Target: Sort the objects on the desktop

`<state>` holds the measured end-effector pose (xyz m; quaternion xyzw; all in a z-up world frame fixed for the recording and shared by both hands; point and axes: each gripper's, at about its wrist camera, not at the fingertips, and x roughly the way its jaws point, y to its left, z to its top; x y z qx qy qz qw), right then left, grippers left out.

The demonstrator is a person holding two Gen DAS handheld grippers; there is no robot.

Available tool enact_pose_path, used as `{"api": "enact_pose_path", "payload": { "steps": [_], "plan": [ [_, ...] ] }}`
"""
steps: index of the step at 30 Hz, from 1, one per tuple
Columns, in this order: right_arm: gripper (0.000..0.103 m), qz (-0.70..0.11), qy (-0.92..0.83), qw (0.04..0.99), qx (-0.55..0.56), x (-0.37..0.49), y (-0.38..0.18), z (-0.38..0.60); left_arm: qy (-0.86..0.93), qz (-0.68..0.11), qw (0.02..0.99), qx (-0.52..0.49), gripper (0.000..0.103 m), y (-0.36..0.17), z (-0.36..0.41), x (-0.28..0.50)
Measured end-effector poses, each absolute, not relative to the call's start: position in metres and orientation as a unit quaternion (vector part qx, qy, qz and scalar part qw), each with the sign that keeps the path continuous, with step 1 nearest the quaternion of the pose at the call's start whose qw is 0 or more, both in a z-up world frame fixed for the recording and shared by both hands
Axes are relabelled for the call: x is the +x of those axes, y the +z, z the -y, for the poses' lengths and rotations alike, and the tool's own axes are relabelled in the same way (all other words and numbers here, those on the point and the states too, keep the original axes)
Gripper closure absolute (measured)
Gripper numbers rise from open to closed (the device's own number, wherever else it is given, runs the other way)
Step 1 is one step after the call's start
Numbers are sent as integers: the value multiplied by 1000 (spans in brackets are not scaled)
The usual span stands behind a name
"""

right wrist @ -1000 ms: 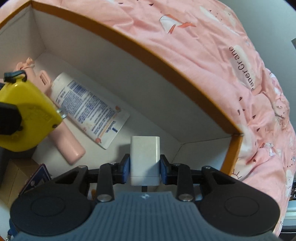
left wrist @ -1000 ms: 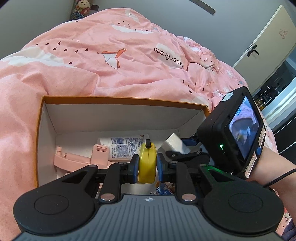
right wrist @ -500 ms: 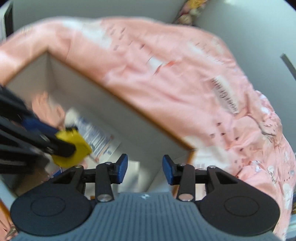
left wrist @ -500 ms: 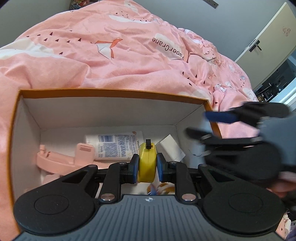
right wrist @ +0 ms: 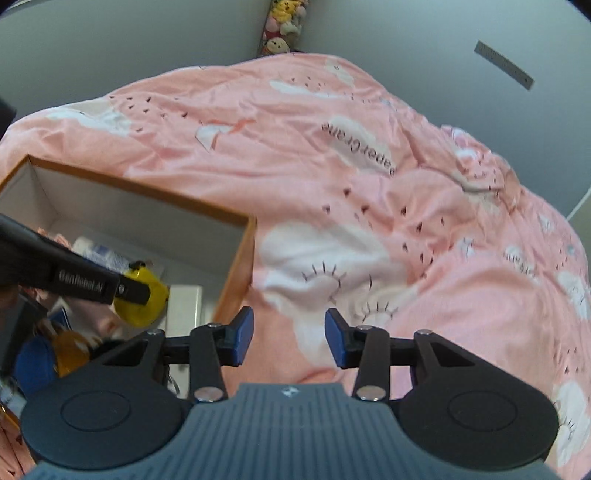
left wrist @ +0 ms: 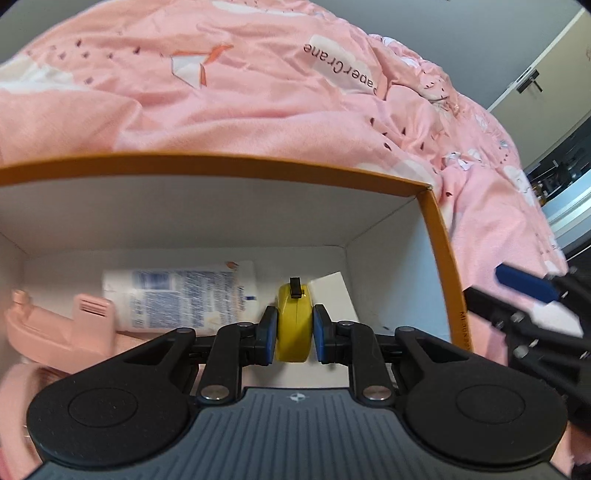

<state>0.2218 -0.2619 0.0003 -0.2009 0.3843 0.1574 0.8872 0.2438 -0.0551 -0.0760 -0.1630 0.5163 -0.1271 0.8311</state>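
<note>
My left gripper (left wrist: 294, 334) is shut on a yellow tape measure (left wrist: 293, 325) and holds it low inside an orange-rimmed white box (left wrist: 221, 166). In the box lie a white tube (left wrist: 177, 299), a pink plastic item (left wrist: 55, 332) and a white charger block (left wrist: 332, 299). My right gripper (right wrist: 289, 338) is open and empty, outside the box to its right, above the pink duvet. In the right wrist view the tape measure (right wrist: 142, 299) and the charger block (right wrist: 184, 306) show inside the box (right wrist: 236, 273).
A pink duvet (right wrist: 369, 203) lies around and behind the box. Small blue and amber items (right wrist: 55, 350) sit at the box's near left in the right wrist view. A cupboard door (left wrist: 554, 62) stands far right. Plush toys (right wrist: 284, 22) sit by the wall.
My right gripper let go of the white charger block in the box, opened, and pulled back to the right outside the box. My left gripper lowered the tape measure deeper into the box.
</note>
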Motion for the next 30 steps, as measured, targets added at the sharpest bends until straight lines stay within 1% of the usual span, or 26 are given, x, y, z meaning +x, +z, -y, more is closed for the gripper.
{"api": "enact_pose_path", "payload": {
  "steps": [11, 16, 20, 25, 28, 30],
  "plan": [
    [59, -395, 165, 887, -174, 221, -16, 275, -140, -536, 806, -211, 81, -93, 49, 249],
    [59, -397, 171, 885, -172, 216, -17, 275, -127, -541, 813, -171, 80, -87, 53, 248],
    [59, -396, 173, 885, -171, 213, -15, 276, -116, -541, 818, -155, 74, -80, 52, 245],
    [58, -393, 177, 888, -157, 205, -5, 276, -115, -529, 829, -140, 73, -64, 48, 235],
    [58, -385, 177, 893, -152, 196, 4, 275, -110, -509, 846, -113, 70, -42, 47, 223],
    [58, -379, 180, 897, -141, 188, 11, 274, -106, -488, 862, -89, 64, -21, 45, 210]
  ]
}}
